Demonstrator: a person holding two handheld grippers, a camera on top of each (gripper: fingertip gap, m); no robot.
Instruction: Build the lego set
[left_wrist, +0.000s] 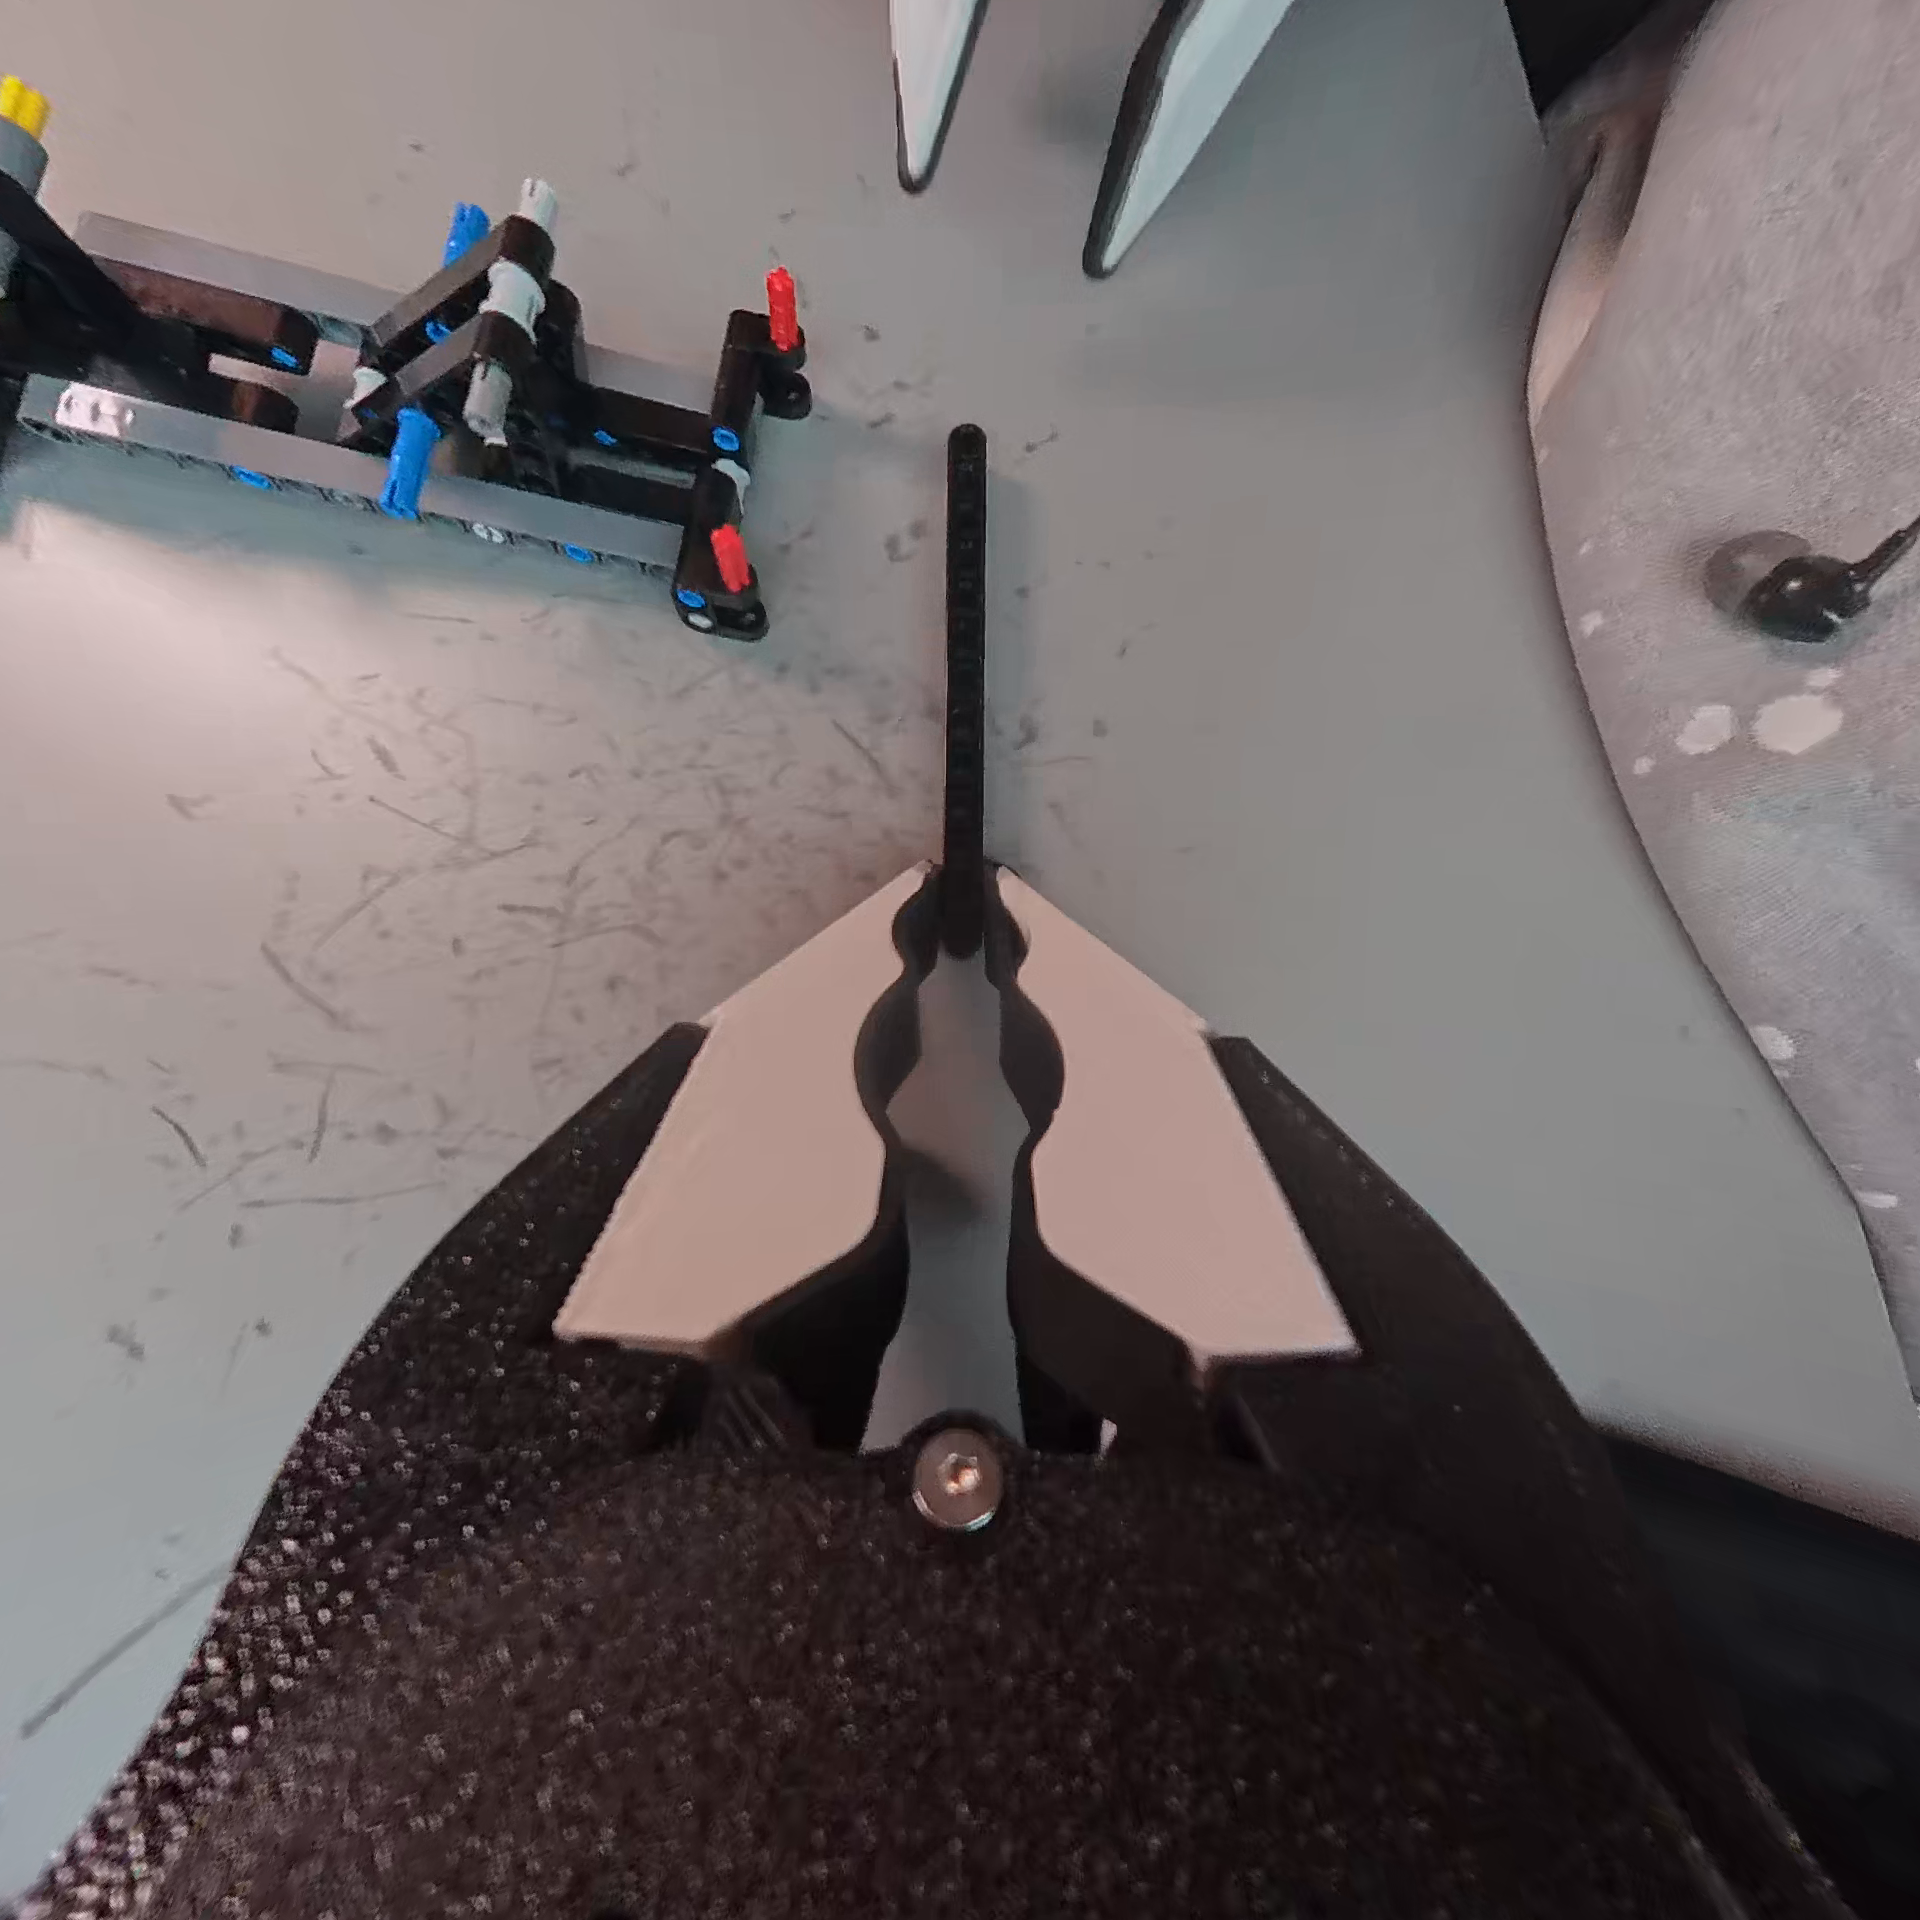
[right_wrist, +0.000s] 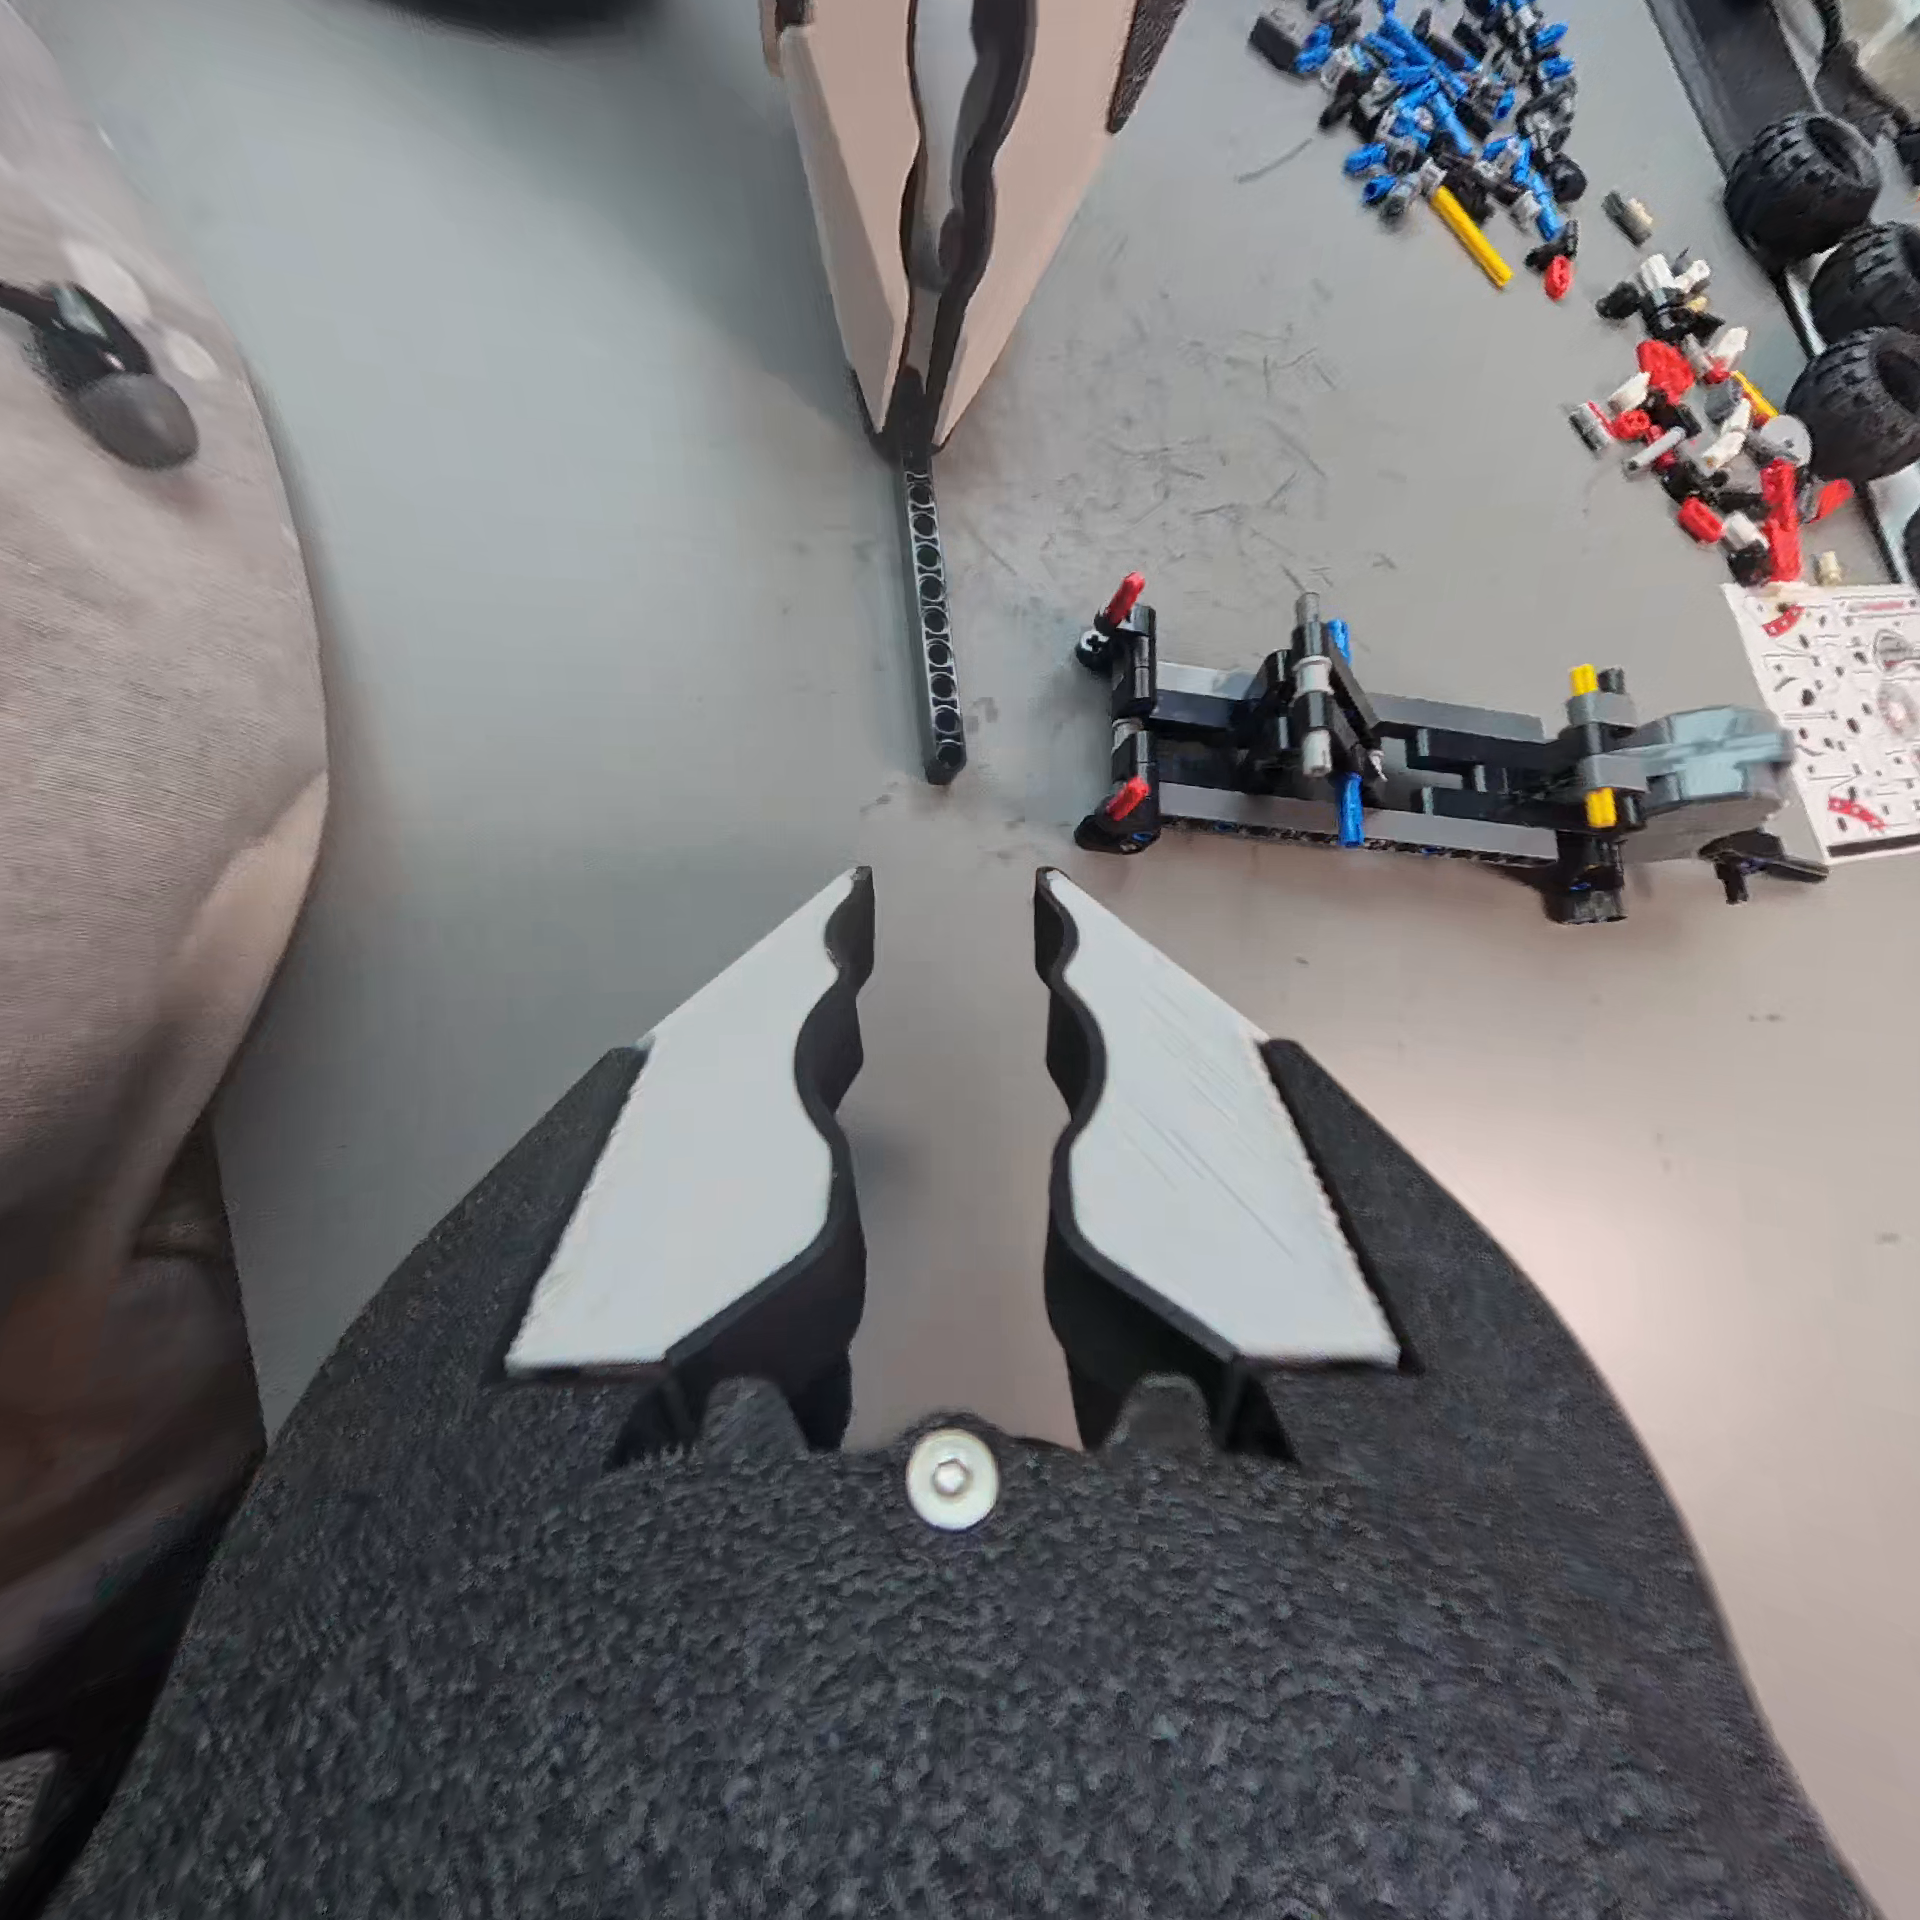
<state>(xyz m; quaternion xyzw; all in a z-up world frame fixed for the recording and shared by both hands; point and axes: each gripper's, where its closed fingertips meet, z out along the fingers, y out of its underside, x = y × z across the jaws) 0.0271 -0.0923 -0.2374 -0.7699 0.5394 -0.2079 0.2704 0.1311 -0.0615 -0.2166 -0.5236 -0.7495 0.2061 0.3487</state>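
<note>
Grey table (right_wrist: 623, 623) | left gripper (left_wrist: 964, 883) pinches black beam (left_wrist: 966, 644) | right gripper (right_wrist: 951, 883) agape

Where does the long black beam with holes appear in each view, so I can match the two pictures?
Left wrist view: the long black beam runs up the centre, its near end clamped in the left gripper.
Right wrist view: the beam hangs upper centre, below that gripper.
Shared landmark: the half-built chassis.
</note>
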